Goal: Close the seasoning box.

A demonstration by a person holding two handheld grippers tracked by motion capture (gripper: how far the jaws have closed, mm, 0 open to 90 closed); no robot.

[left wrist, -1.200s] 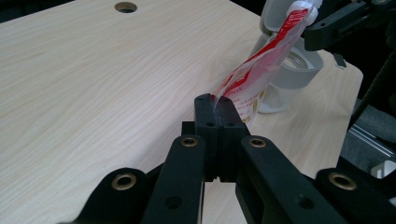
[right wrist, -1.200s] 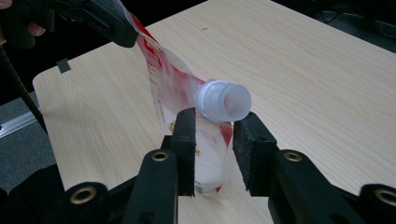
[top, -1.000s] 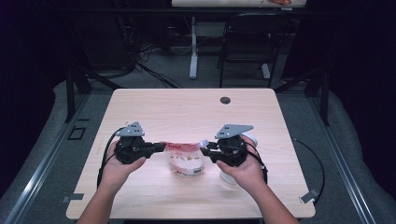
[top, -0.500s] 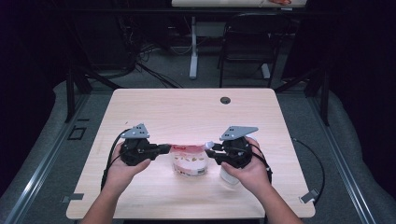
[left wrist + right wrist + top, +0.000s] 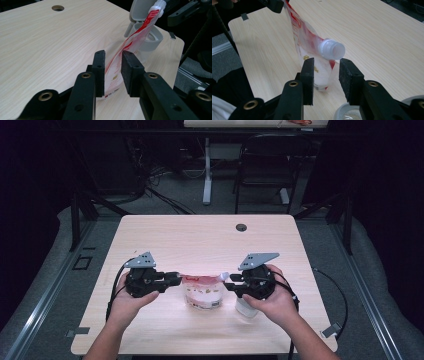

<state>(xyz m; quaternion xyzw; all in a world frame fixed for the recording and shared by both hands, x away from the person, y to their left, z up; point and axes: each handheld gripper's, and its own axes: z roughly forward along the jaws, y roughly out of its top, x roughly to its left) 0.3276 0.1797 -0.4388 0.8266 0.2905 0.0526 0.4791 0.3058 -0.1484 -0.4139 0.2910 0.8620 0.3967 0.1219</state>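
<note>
Item: spouted pouch (image 5: pixel 202 292), red and clear, standing near the front of the table (image 5: pixel 210 240) between my grippers. My left gripper (image 5: pixel 172 279) — at 9 o'clock of it — jaws partly open around its top edge. My right gripper (image 5: pixel 231 282) — at 3 o'clock — jaws parted, spout (image 5: pixel 331 49) just above them.

Light wooden table (image 5: pixel 165 240) carrying a pouch and a jar

The table has a pale wood-grain top with rounded corners and a dark round cable hole (image 5: pixel 241 227) near its far edge. A clear spouted pouch (image 5: pixel 202 292) with red print stands near the front middle. Just beside it, toward the right, sits a clear jar (image 5: pixel 245 307) with a grey flip lid (image 5: pixel 147 37) hanging open.
</note>
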